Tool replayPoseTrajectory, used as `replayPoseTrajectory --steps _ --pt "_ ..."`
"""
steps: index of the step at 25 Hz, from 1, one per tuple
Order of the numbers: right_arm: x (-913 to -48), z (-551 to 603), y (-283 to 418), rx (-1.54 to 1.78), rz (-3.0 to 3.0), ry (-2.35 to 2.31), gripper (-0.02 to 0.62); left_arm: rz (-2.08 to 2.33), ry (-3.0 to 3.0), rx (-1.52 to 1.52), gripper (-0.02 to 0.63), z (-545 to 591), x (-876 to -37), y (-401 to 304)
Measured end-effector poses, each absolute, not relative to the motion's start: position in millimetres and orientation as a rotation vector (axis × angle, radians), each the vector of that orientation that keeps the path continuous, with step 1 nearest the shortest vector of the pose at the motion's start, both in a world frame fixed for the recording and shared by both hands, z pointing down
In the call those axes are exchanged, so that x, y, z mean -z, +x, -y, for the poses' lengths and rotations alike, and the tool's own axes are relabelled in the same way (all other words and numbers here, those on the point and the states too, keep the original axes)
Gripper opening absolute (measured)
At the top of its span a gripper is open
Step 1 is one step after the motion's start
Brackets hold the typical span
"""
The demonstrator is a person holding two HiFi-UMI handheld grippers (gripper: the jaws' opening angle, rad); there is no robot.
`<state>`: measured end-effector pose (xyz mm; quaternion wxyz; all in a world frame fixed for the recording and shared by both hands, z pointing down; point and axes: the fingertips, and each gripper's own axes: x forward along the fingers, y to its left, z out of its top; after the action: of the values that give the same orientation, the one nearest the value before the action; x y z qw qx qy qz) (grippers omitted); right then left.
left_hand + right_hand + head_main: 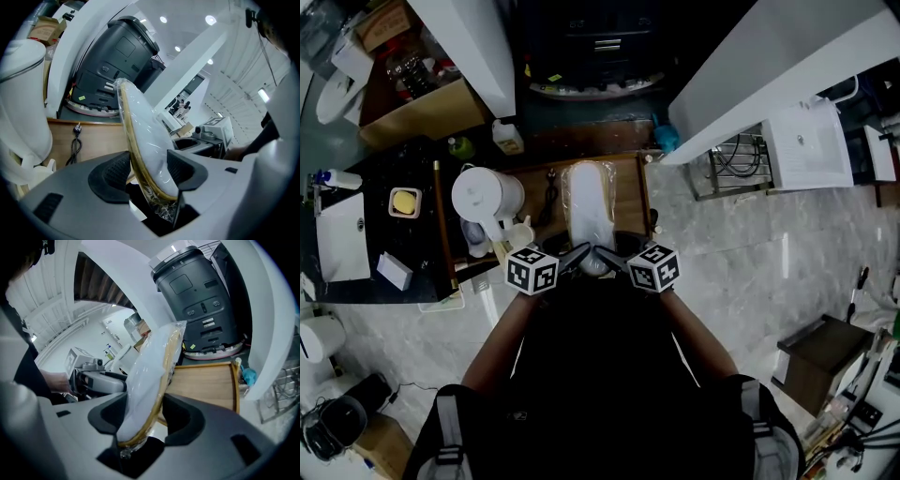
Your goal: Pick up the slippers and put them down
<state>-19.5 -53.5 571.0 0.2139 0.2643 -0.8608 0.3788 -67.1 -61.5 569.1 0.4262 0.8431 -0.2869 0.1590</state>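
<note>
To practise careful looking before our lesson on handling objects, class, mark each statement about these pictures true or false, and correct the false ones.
1. The left gripper and the right gripper both hold one pack of slippers. True.
2. The slippers are unwrapped. False: clear plastic covers them.
3. In the head view, a white jug stands to the left of the slippers. True.
4. The right gripper's fingers are empty. False: they clamp the slippers.
5. The tray beneath the slippers is metal. False: it is wooden.

White jug (pixel 486 194) stands beside black cord (pixel 550 202) on wooden tray (pixel 631 183)
</note>
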Motion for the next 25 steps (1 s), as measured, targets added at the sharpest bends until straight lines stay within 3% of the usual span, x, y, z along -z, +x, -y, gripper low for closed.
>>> replayPoseTrajectory --steps 25 --pt "-660 87 -5 -1.174 2.218 0.629 0.229 0.67 1.984 -0.518 0.249 93 -655 -51"
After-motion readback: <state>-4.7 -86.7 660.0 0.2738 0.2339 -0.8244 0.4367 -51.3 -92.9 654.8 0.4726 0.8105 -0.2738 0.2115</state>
